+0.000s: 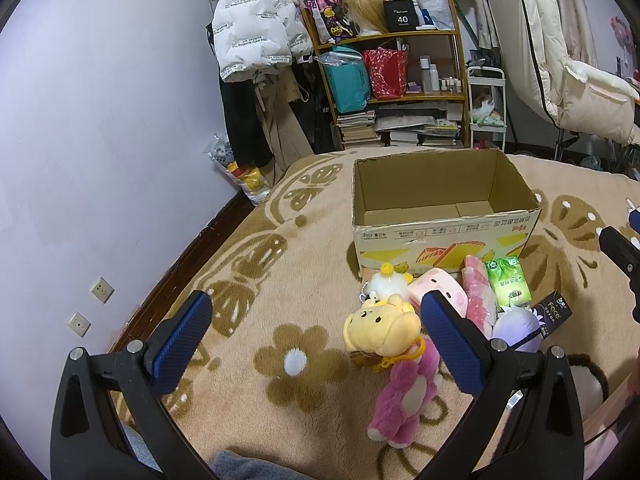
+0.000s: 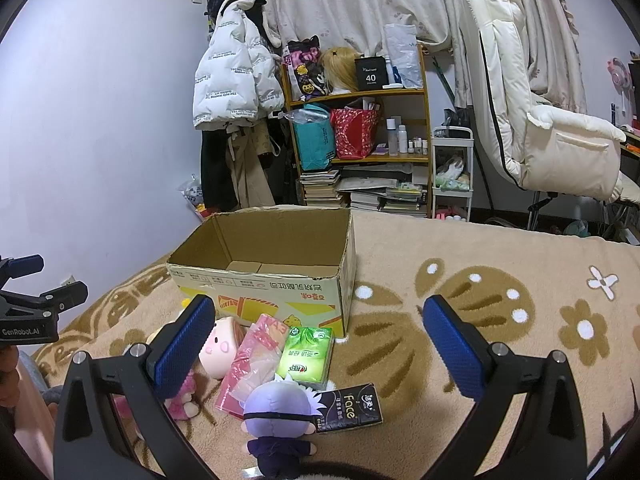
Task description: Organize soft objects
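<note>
Soft toys and tissue packs heaped on the bed against an empty cardboard box, both grippers wide and holding nothing.

The yellow bear plush [image 1: 380,330] lies across the pink plush [image 1: 404,396], joined by a yellow clip, so lifting one could drag the other. Beside them the pink pig plush [image 2: 222,346], pink plastic packet [image 2: 250,364], green tissue pack [image 2: 307,354], purple-haired doll [image 2: 280,420] and black tissue pack [image 2: 348,408] touch or overlap; a grab may snag a neighbour. The cardboard box [image 1: 444,236] stands mid-bed, light enough to slide. The left gripper [image 1: 316,316] hovers over the bear, the right gripper [image 2: 320,320] over the packs.
</note>
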The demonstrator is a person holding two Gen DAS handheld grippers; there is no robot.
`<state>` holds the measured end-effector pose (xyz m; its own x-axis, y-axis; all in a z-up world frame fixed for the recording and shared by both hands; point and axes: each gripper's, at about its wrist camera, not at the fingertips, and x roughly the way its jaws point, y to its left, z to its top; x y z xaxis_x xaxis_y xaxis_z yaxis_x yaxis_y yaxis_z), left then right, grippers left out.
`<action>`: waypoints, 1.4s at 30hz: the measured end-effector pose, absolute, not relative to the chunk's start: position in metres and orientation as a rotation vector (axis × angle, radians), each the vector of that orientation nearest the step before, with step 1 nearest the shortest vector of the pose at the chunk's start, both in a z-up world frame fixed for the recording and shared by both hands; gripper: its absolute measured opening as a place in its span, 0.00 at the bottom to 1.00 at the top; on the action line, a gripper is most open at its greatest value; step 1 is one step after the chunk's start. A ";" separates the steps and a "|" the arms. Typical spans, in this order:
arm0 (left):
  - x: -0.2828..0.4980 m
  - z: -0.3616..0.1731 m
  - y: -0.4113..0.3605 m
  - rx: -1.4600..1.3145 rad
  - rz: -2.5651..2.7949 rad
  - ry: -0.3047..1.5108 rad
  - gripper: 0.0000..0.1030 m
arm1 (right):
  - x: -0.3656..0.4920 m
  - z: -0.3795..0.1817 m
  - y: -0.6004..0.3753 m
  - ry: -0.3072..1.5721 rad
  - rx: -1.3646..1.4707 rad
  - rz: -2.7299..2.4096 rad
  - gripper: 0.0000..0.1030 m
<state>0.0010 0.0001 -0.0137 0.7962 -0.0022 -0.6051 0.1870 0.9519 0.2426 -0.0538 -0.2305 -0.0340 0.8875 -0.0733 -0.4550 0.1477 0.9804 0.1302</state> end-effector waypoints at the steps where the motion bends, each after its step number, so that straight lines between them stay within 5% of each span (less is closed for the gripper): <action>1: 0.001 -0.015 0.001 0.300 -0.103 0.645 1.00 | -0.054 -0.034 -0.230 0.466 0.163 -0.115 1.00; 19: 0.013 -0.025 0.000 0.293 -0.132 0.744 1.00 | -0.049 -0.036 -0.214 0.516 0.124 -0.067 1.00; 42: 0.069 -0.089 -0.027 0.275 -0.229 1.187 1.00 | 0.005 -0.097 -0.209 0.867 0.185 -0.026 1.00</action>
<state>0.0686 -0.0268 -0.0890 0.3580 -0.0312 -0.9332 0.3184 0.9436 0.0906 0.0048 -0.2090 -0.0970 0.6482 0.0529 -0.7596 0.0975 0.9836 0.1517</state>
